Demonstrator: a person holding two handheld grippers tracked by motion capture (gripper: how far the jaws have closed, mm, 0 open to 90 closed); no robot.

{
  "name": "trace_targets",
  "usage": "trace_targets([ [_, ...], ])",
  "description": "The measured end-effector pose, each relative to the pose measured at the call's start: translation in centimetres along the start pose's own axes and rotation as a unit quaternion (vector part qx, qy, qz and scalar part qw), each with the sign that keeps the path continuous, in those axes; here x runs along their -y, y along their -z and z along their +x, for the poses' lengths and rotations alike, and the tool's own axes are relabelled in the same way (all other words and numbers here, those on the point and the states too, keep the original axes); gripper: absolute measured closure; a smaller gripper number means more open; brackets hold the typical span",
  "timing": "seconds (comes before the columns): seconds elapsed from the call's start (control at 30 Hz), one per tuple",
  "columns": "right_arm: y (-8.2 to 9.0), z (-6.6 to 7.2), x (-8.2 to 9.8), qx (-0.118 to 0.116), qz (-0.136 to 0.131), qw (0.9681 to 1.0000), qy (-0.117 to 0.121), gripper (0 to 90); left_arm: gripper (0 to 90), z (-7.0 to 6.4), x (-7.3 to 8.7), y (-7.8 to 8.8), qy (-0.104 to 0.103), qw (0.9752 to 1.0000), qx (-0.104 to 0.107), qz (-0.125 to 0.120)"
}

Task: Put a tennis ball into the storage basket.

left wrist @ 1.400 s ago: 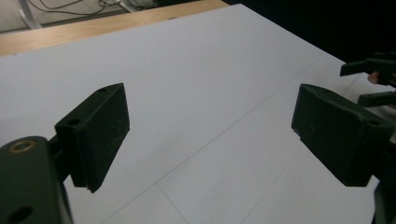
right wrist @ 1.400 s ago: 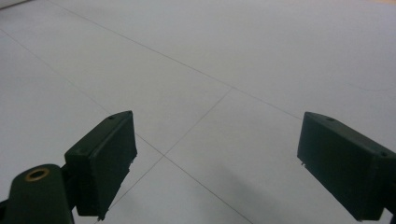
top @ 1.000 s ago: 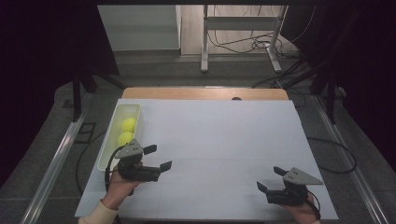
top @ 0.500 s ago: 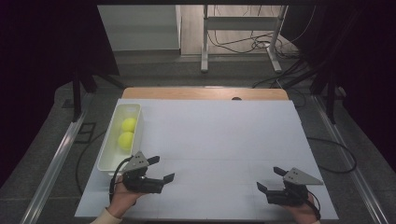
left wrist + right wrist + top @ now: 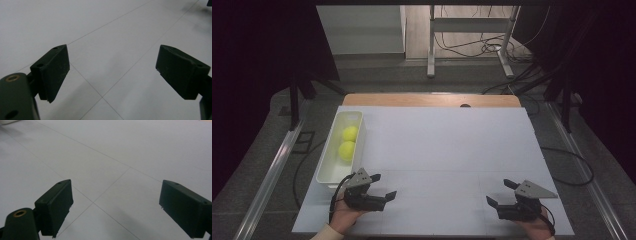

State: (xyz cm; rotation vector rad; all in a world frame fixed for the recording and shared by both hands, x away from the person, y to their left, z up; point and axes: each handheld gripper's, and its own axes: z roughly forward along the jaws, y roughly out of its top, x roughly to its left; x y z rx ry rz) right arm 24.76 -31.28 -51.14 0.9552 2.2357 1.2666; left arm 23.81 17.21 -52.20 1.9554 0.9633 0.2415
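two grippers sit low at the near edge of the white table point(image 5: 452, 150), one in each hand. the left gripper point(image 5: 382, 191) is just near of the bin point(image 5: 323, 165), pointing right across the table; its jaws stand wide apart with nothing between them, and the left gripper view shows bare tabletop past both pads. the right gripper point(image 5: 500, 192) is at the near right corner, well apart from the bin, jaws also spread wide and empty, aimed left and far; the right gripper view shows bare table with faint seam lines crossing between its jaws.

the bin is a long white tray set along the left edge of the table, its length running near to far. two yellow-green balls point(image 5: 346, 150) lie in it, touching or nearly so, one just far of the other, both toward the far half, so the near end of the bin is bare. the walls keep them from rolling, which is likely why they are in there rather than loose on the flat top.

both hands look parked, open and ready. the left one is the natural one for the balls, being right beside the bin.

count: two grippers, two balls, one bin, one table.
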Motion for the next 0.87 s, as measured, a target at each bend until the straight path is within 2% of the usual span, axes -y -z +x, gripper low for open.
trace_targets([
  [0.1,-0.03,0.0,0.02,-0.002,0.001,1.0,0.0,11.9,12.6,-0.05,-0.02,0.03,-0.012,0.9998,-0.014,0.0],
  [0.33,-0.18,-0.07,0.07,-0.004,0.003,1.0,-0.002,12.0,13.7,-0.32,-0.25,0.07,-0.025,0.9995,-0.018,-0.007],
  [0.87,-0.25,0.05,0.09,-0.006,0.007,1.0,0.004,12.1,13.6,-0.32,-0.2,-0.06,-0.024,0.9995,-0.019,-0.003],
])
